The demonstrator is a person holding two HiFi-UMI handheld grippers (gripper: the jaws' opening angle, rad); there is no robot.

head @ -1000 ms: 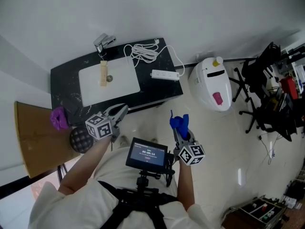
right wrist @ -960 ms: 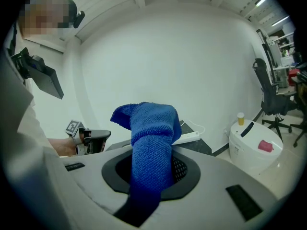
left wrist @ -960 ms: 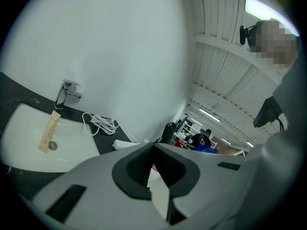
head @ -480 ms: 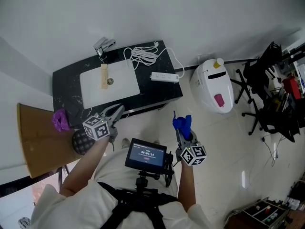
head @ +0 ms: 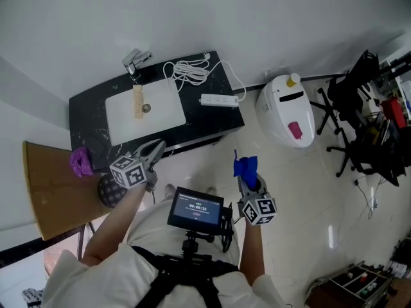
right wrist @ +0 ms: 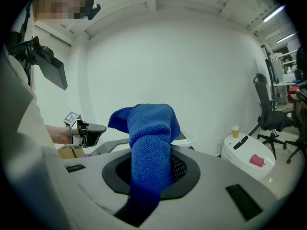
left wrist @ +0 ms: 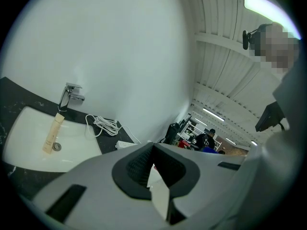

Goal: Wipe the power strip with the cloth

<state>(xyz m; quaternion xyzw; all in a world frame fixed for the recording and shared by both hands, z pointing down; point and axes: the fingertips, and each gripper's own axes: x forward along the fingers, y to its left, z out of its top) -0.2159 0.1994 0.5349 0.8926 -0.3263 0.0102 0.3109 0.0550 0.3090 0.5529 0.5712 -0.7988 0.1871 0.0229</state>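
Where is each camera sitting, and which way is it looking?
Head view: on the person's head, looking down at the counter, power strip, both arms, left gripper and right gripper.
Left gripper view: rides the left gripper, faces sink and wall; its shut jaws show.
Right gripper view: rides the right gripper, faces the wall; jaws clamp the blue cloth.
Shared: power strip in head and left gripper views.
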